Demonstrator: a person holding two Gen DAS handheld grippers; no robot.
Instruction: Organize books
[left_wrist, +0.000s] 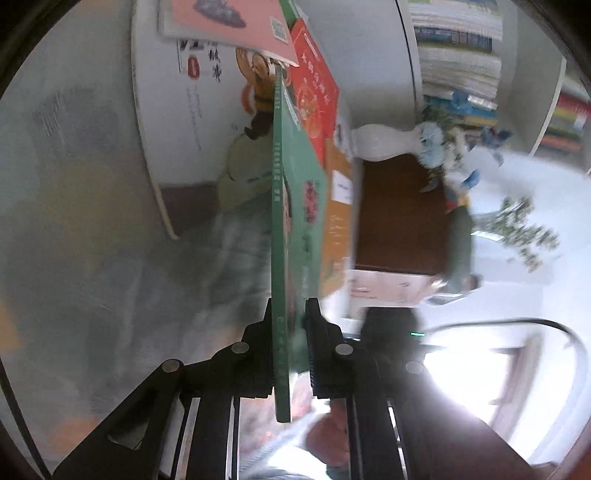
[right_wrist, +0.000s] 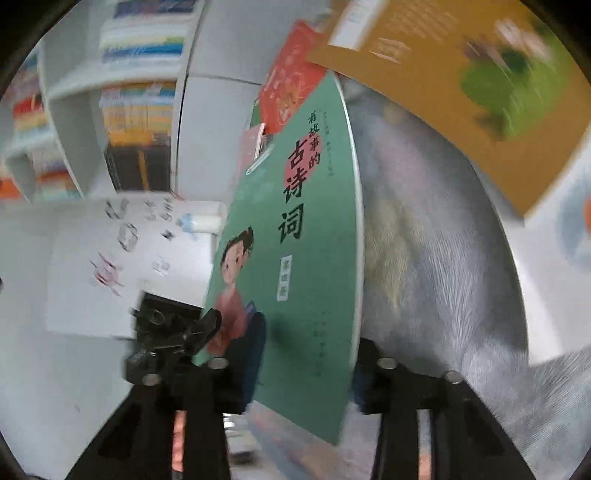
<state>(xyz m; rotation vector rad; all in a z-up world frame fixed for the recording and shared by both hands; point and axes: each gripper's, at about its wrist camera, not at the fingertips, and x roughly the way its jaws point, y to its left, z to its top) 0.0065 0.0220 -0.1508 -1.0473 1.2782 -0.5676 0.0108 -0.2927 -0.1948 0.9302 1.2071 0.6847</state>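
Only from the right wrist, green book's (right_wrist: 295, 258) cover shows.

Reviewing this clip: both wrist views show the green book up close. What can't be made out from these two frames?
- Right wrist: whether the right gripper presses the green book; the cover hides the pads.
- Left wrist: the green book's cover, seen edge-on in the left gripper.
- Right wrist: the orange book's print, motion-blurred and cut off at the top.
- Left wrist: shelf book titles, too small.
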